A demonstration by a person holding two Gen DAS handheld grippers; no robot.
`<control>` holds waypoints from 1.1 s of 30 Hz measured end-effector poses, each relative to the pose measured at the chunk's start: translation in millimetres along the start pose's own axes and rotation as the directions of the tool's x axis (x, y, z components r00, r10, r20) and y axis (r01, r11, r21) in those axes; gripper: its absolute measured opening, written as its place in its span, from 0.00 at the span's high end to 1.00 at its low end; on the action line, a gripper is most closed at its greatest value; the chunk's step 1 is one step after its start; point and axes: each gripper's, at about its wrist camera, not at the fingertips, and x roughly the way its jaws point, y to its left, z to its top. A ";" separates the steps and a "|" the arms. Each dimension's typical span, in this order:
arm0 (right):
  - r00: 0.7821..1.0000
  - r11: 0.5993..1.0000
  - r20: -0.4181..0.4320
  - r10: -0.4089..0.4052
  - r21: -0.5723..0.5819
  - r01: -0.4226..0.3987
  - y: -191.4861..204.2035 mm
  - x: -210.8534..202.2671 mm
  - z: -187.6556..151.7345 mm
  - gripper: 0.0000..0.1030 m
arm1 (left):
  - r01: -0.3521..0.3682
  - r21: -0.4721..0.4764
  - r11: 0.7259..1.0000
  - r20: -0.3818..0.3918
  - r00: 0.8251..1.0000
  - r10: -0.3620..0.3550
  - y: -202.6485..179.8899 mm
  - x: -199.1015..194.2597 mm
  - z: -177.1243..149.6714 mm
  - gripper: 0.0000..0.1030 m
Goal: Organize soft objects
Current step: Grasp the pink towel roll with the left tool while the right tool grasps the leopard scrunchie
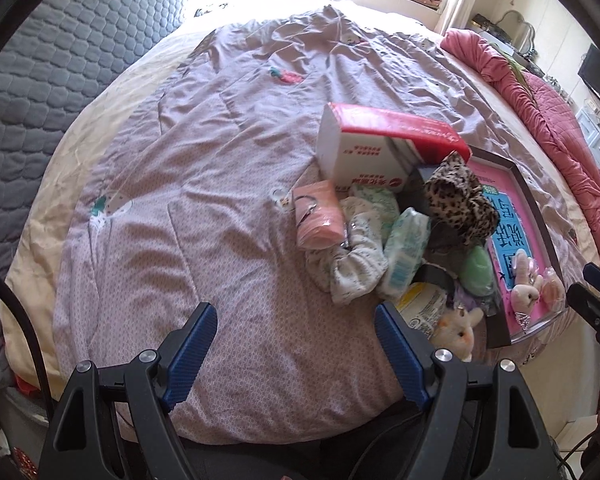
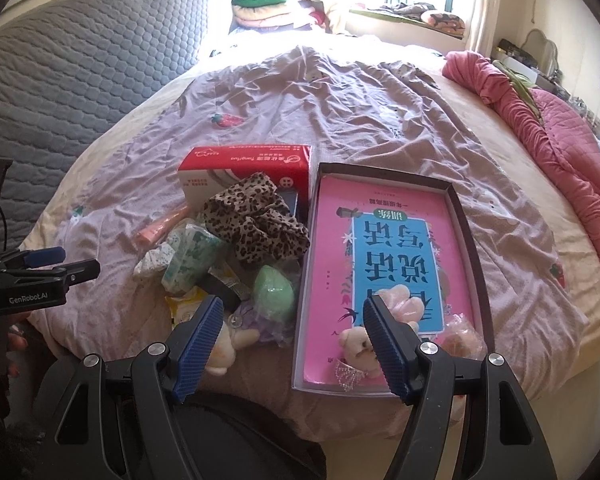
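Note:
A pile of soft things lies on the bed: a leopard-print scrunchie (image 2: 256, 224) (image 1: 458, 200), a green sponge (image 2: 274, 292) (image 1: 477, 272), tissue packs (image 2: 188, 260) (image 1: 406, 252), a pink pack (image 1: 318, 214), a white plush (image 1: 458, 330) and a red tissue box (image 2: 244, 172) (image 1: 384, 140). A shallow box (image 2: 474, 240) (image 1: 534, 204) with a pink book holds a pink plush bear (image 2: 360, 346) and a wrapped item (image 2: 462, 334). My right gripper (image 2: 292, 310) is open above the box's near-left edge. My left gripper (image 1: 296, 318) is open over bare quilt, left of the pile.
A lilac quilt (image 1: 220, 160) covers the bed. A grey quilted headboard (image 2: 80, 72) stands at the left. A rolled pink blanket (image 2: 540, 132) lies along the right edge. Folded bedding (image 2: 268, 8) is stacked at the far end by the window.

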 end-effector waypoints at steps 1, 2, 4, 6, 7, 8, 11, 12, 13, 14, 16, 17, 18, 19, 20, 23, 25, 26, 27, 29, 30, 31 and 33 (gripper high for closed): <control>1.000 1.000 -0.007 0.002 -0.003 -0.002 1.6 2.7 -0.5 0.28 | 0.002 -0.004 1.000 -0.007 1.000 -0.002 2.2 3.0 -1.3 0.22; 1.000 1.000 -0.013 0.003 -0.010 -0.003 3.5 5.2 -0.9 0.28 | 0.000 -0.007 1.000 -0.010 1.000 0.000 3.8 5.2 -2.0 0.22; 1.000 1.000 -0.016 0.003 -0.020 -0.004 6.7 8.5 -1.0 0.28 | -0.005 -0.013 1.000 -0.015 1.000 0.005 7.1 9.7 -1.7 0.22; 1.000 1.000 -0.019 0.008 -0.025 -0.009 8.8 12.1 -1.0 0.28 | 0.005 -0.029 1.000 -0.018 1.000 -0.005 10.6 14.0 1.2 0.22; 1.000 1.000 -0.020 0.011 -0.025 -0.011 9.9 14.5 -0.9 0.28 | 0.014 -0.039 0.999 -0.018 1.000 -0.015 12.5 16.3 3.5 0.22; 1.000 1.000 -0.025 0.011 -0.027 -0.012 10.9 16.6 -0.5 0.28 | 0.023 -0.049 0.999 -0.021 0.999 -0.024 13.6 18.7 6.2 0.22; 0.999 0.999 -0.032 0.013 -0.035 -0.015 13.2 22.3 1.6 0.28 | 0.046 -0.075 0.996 -0.022 0.999 -0.047 15.8 26.7 17.1 0.22; 0.999 0.999 -0.035 0.013 -0.037 -0.014 13.2 24.2 1.9 0.28 | 0.053 -0.087 0.995 -0.027 0.998 -0.056 16.3 30.7 21.8 0.22; 0.999 0.999 -0.037 0.013 -0.036 -0.014 13.2 26.2 2.7 0.28 | 0.065 -0.101 0.993 -0.032 0.997 -0.069 17.1 35.4 26.5 0.22; 0.999 0.999 -0.039 0.015 -0.036 -0.017 13.1 27.6 3.4 0.28 | 0.080 -0.114 0.990 -0.041 0.996 -0.085 18.0 40.7 31.1 0.22; 0.999 0.999 -0.044 0.014 -0.035 -0.016 12.2 31.4 5.0 0.28 | 0.117 -0.149 0.982 -0.058 0.990 -0.127 20.7 52.1 39.0 0.22; 0.999 0.999 -0.044 0.013 -0.034 -0.015 11.5 32.7 5.5 0.28 | 0.126 -0.162 0.979 -0.061 0.989 -0.138 21.9 56.9 42.0 0.22; 0.999 0.999 -0.046 0.015 -0.032 -0.016 10.4 34.2 6.2 0.28 | 0.133 -0.171 0.976 -0.064 0.987 -0.146 22.6 61.7 45.4 0.22; 0.999 0.999 -0.049 0.013 -0.031 -0.015 9.1 35.8 6.9 0.28 | 0.139 -0.178 0.974 -0.065 0.986 -0.153 23.4 66.0 49.2 0.22; 0.999 1.000 -0.051 0.009 -0.029 -0.011 7.4 37.7 7.8 0.28 | 0.145 -0.190 0.971 -0.063 0.985 -0.159 24.5 69.4 52.8 0.22; 0.998 1.000 -0.057 0.011 -0.015 -0.012 2.0 44.0 10.7 0.28 | 0.176 -0.221 0.959 -0.067 0.979 -0.195 26.2 82.2 64.6 0.22; 0.998 1.000 -0.059 0.010 -0.007 -0.011 -1.0 48.4 13.9 0.28 | 0.183 -0.227 0.956 -0.083 0.975 -0.206 24.8 90.8 71.3 0.23; 0.998 1.000 -0.058 0.013 -0.005 -0.013 -1.8 50.0 15.9 0.28 | 0.189 -0.228 0.955 -0.086 0.973 -0.213 24.3 94.1 74.4 0.23; 0.998 1.000 -0.055 0.014 -0.005 -0.015 -2.3 51.9 18.4 0.28 | 0.192 -0.232 0.954 -0.092 0.972 -0.218 23.2 97.8 76.9 0.23; 0.999 1.000 -0.050 0.014 -0.012 -0.015 -1.6 56.3 24.2 0.28 | 0.203 -0.234 0.951 -0.105 0.967 -0.233 20.1 104.0 80.7 0.25; 0.999 1.000 -0.044 0.015 -0.019 -0.016 -0.5 58.7 27.3 0.28 | 0.211 -0.236 0.949 -0.110 0.964 -0.242 18.2 107.0 82.0 0.26; 0.999 0.999 -0.039 0.017 -0.027 -0.018 0.8 61.4 30.1 0.28 | 0.218 -0.239 0.946 -0.117 0.961 -0.251 16.5 110.0 82.7 0.27; 0.999 0.999 -0.038 0.020 -0.049 -0.022 4.7 69.5 36.2 0.28 | 0.239 -0.249 0.939 -0.121 0.954 -0.275 14.9 114.4 83.2 0.28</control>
